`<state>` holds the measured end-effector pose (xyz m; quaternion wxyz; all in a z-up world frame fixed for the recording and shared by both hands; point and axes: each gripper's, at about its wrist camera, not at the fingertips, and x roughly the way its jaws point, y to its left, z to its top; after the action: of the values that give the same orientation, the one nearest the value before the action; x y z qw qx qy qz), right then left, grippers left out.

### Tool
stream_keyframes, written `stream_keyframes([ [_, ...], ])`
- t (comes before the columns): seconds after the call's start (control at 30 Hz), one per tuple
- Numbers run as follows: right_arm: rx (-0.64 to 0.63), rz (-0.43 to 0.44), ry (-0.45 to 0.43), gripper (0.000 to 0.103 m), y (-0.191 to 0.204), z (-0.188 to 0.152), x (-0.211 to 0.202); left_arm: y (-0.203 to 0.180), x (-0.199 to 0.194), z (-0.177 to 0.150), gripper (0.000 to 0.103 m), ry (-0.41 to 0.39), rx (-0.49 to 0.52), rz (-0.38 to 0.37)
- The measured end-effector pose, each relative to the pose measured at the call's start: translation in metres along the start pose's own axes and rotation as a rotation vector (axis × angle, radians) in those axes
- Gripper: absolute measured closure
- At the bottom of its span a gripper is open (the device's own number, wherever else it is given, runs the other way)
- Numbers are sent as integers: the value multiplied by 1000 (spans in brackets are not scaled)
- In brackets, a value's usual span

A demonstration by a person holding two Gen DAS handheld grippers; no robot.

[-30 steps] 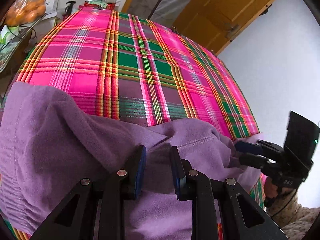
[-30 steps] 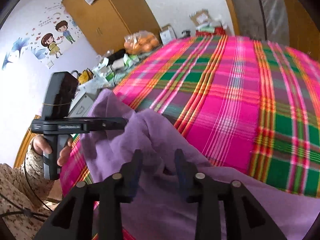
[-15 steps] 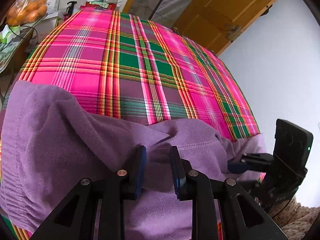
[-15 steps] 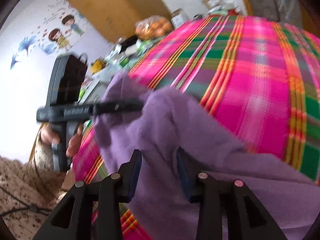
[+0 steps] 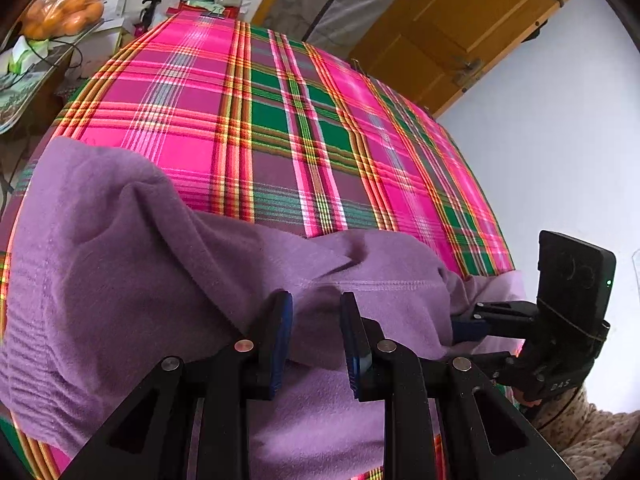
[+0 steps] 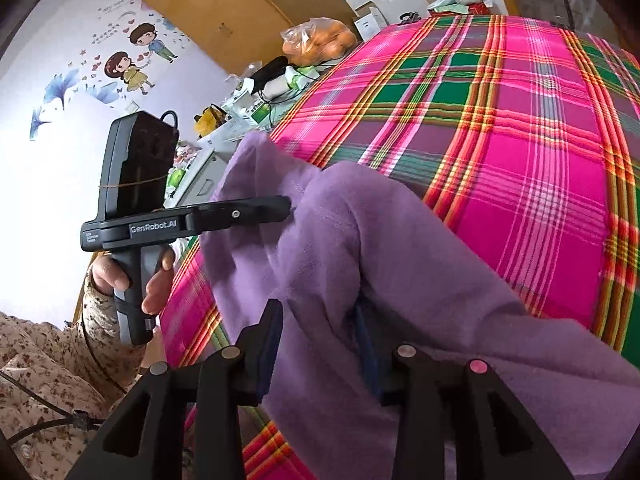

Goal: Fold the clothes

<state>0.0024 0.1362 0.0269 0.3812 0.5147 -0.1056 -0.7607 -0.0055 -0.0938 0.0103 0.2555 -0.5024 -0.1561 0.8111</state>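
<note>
plaid bedspread point(image 5: 280, 128) bears purple garment point(image 5: 120, 260), pinched by both left hand-held gripper point(image 5: 316, 340) and right hand-held gripper point(image 6: 318, 344).

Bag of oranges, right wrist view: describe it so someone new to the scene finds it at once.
Start from the pink and green plaid bedspread and go to its far left corner, where a cluttered side table stands before the wooden wardrobe. The bag of oranges sits at that table's far end. It is the only clear plastic bag full of round orange fruit; its neighbours are boxes and packets.

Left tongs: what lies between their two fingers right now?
A fold of the purple garment fills the gap of the left tongs, seen in the left wrist view; whether the fingers pinch it is unclear.
</note>
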Motion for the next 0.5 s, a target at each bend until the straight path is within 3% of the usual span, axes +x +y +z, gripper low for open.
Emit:
stream_keyframes([
  [0.17,45,12,-34,65,-9,14,6,5,-1,-2,78,-5,-17,-3],
  [0.23,61,22,-49,61,-10,20,10,7,-2,-3,78,-7,-22,-5],
  [0.3,78,32,-63,52,-11,27,13,9,-3,-4,78,-9,-27,-8],
  [0.5,130,58,-117,49,-17,42,15,8,-5,-3,78,-16,-32,1],
])
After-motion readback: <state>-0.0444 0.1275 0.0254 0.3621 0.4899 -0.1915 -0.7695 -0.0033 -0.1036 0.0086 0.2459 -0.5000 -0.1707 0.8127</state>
